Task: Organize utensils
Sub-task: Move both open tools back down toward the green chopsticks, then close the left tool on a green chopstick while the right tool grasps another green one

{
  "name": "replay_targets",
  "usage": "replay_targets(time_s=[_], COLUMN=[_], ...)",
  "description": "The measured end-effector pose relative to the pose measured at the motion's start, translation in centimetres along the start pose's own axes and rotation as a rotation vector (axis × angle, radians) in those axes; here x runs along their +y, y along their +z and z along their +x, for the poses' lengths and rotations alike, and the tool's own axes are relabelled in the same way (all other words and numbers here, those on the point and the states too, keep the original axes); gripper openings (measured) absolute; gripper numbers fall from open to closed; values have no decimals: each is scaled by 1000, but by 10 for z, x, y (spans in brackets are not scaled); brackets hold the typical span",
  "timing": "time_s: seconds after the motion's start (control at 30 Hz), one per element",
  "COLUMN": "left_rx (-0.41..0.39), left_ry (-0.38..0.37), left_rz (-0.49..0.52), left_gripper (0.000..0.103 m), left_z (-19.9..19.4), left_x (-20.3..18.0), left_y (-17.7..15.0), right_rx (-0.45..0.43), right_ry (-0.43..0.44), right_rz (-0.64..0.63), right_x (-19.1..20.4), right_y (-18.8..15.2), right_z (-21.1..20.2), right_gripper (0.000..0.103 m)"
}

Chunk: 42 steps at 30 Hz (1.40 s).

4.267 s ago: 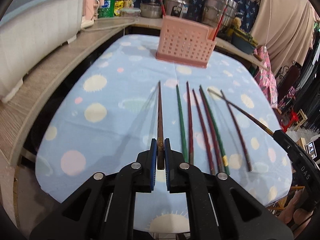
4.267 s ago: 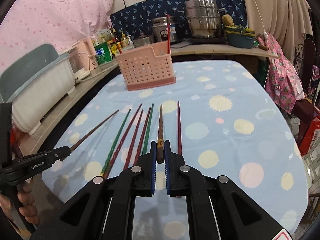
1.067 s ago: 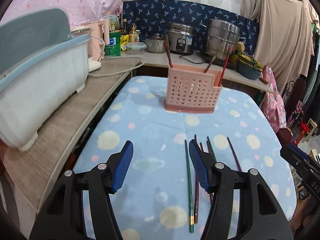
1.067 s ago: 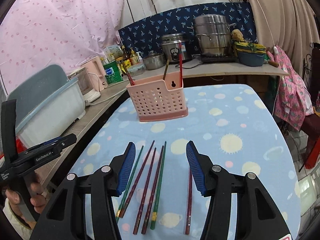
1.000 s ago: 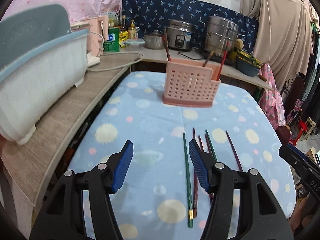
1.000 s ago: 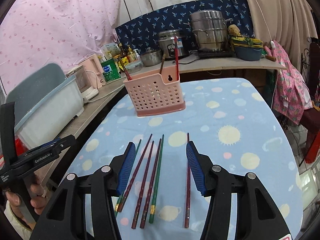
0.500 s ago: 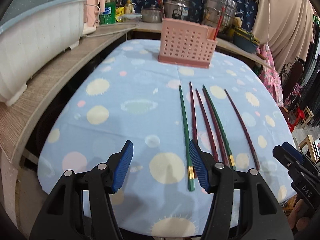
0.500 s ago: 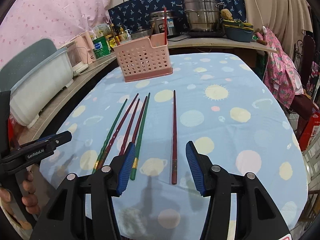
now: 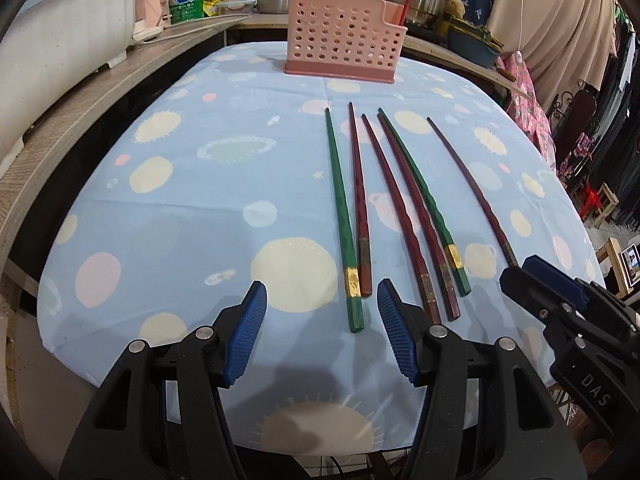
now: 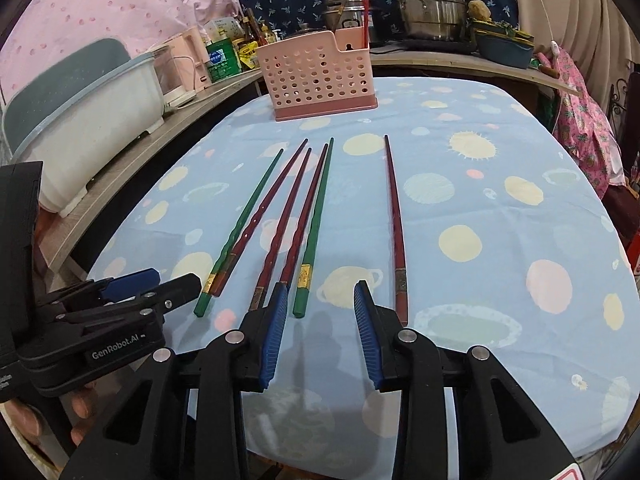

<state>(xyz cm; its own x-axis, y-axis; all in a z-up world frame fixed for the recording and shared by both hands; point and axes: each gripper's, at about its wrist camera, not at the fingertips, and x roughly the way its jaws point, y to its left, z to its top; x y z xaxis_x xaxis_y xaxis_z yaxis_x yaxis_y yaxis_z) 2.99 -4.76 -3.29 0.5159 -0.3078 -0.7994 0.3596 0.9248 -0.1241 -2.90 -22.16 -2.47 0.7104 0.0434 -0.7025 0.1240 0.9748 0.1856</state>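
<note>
Blue ribbed pads line our left gripper (image 9: 318, 314), whose jaws stand apart and empty over the near ends of a green chopstick (image 9: 339, 208) and a red one (image 9: 359, 204). Six thin, tapered chopsticks lie on the soft cloth (image 9: 180, 200), pale blue with round cream spots: two green, four dark red, each with a gold band near the thick end. The lone red stick (image 10: 395, 220) lies apart on the right. Our right gripper (image 10: 320, 312) is closing, with nothing between its pads; a green stick (image 10: 316, 220) ends just in front of its gap. The pink basket (image 10: 316, 76), hard plastic with round holes, stands at the far end of the table and holds a few upright sticks. Compared with a second ago, both grippers have come lower and closer to the sticks, and the basket now looks further away.
</note>
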Motion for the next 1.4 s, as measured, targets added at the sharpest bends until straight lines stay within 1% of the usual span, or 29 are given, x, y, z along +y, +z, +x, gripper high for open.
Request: replay_targets(time_s=[0.07, 0.2, 0.47, 0.6, 0.67, 0.73, 0.77, 0.83, 0.9, 1.03, 1.17, 1.27, 1.3, 1.33, 1.4], left_rx=[13, 24, 18, 15, 16, 17, 17, 16, 19, 27, 27, 26, 26, 29, 35], left_ry=[-1, 9, 44, 52, 51, 45, 46, 46, 38, 10, 3, -6, -8, -13, -25], left_rz=[6, 7, 14, -8, -15, -23, -25, -26, -29, -49, -48, -50, -50, -50, -59], left_gripper=[51, 51, 51, 48, 45, 40, 39, 31, 29, 24, 24, 23, 17, 9, 8], left_z=[4, 7, 7, 9, 11, 13, 14, 15, 15, 17, 20, 22, 23, 24, 25], left_x=[-1, 0, 7, 13, 13, 14, 14, 14, 14, 15, 13, 10, 10, 9, 10], left_y=[-3, -7, -7, -3, 0, 3, 4, 6, 6, 10, 13, 15, 16, 16, 18], right_rx=[3, 10, 29, 32, 34, 38, 40, 44, 47, 59, 51, 47, 46, 45, 46], right_ry=[-1, -1, 10, 12, 16, 16, 15, 5, 0, -6, -15, -19, -18, -19, -19], right_rz=[3, 6, 0, -9, -12, -19, -23, -33, -39, -32, -43, -43, -39, -36, -31], right_x=[-1, -1, 2, 4, 6, 8, 9, 12, 13, 13, 14, 13, 12, 12, 11], right_y=[1, 1, 0, 2, 4, 5, 5, 6, 7, 7, 6, 6, 6, 6, 6], right_z=[1, 4, 14, 20, 24, 29, 31, 36, 40, 48, 49, 49, 49, 48, 47], right_gripper=[33, 33, 33, 33, 33, 26, 25, 17, 13, 12, 11, 8, 8, 8, 7])
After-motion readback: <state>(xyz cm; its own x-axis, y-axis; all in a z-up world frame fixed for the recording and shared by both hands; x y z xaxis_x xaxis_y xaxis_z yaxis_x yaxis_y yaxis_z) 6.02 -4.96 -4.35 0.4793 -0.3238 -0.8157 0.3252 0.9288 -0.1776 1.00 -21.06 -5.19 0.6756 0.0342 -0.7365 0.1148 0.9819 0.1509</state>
